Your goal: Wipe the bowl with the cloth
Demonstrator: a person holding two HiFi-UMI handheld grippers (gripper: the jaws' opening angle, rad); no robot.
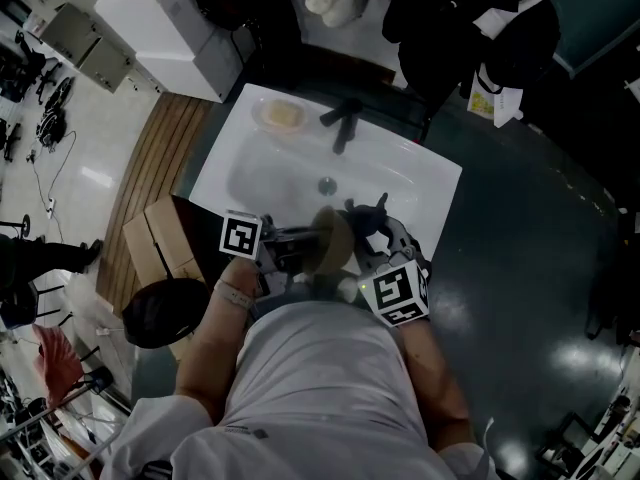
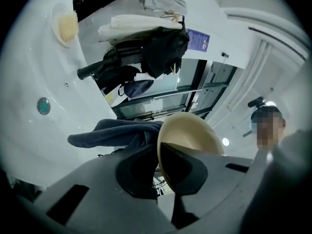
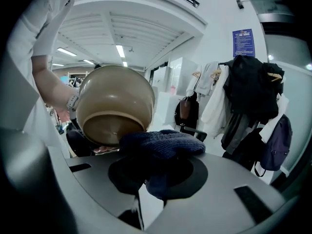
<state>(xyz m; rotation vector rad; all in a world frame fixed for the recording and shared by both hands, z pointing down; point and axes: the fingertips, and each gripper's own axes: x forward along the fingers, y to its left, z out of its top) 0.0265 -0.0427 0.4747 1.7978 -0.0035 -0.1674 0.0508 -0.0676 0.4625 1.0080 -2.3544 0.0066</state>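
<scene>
A tan bowl (image 1: 333, 244) hangs tipped on its side over the front edge of the white sink (image 1: 250, 168). My left gripper (image 1: 298, 248) is shut on the bowl's rim (image 2: 161, 150), and its inside (image 2: 195, 135) faces away from the left gripper view's camera. My right gripper (image 1: 366, 234) is shut on a dark blue cloth (image 3: 163, 145). The cloth lies bunched against the bowl's outer side, just beside its base (image 3: 109, 126). In the left gripper view the cloth (image 2: 117, 133) drapes to the left of the bowl.
A black faucet (image 1: 343, 124), a soap dish (image 1: 278, 116) and the drain (image 1: 326, 185) lie in and behind the basin. Cardboard boxes (image 1: 160, 243) and a black round bin (image 1: 165, 313) stand on the floor to the left. Coats and bags (image 3: 248, 96) hang on the wall.
</scene>
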